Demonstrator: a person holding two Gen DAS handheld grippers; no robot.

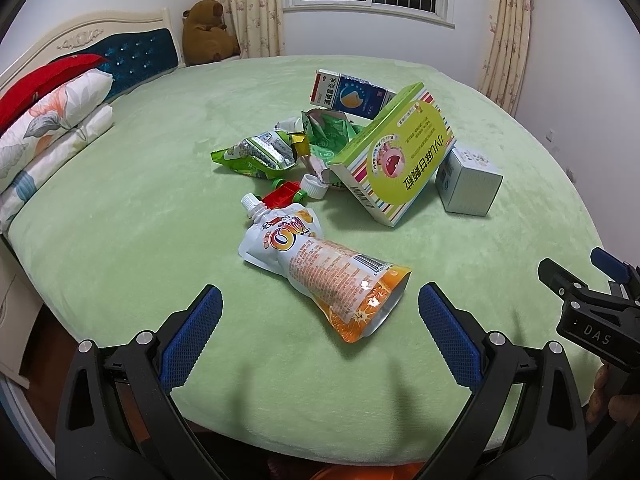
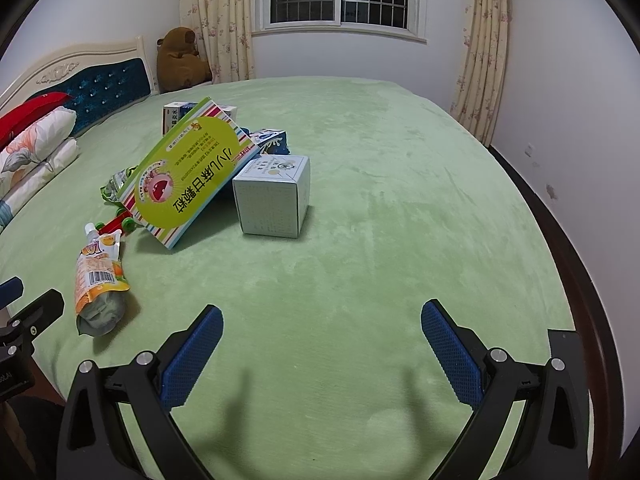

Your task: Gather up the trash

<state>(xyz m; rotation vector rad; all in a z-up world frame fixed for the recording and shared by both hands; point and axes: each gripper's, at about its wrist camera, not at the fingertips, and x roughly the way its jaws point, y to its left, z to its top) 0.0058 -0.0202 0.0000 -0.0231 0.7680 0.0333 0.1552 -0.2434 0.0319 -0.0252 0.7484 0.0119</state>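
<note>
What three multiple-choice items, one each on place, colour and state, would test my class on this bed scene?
1. Where does the orange juice pouch lie?
A. on the pillows
B. on the green bedspread, nearest the left tongs
C. inside the grey box

2. What colour are the tong pads?
A. blue
B. red
C. yellow

3. How do the right tongs stand?
A. shut on the striped box
B. shut on nothing
C. open, holding nothing

Key: 1 B, the pouch lies just ahead of the left tongs; 2 A, all pads show blue; 3 C, only bedspread shows between the spread pads.
</note>
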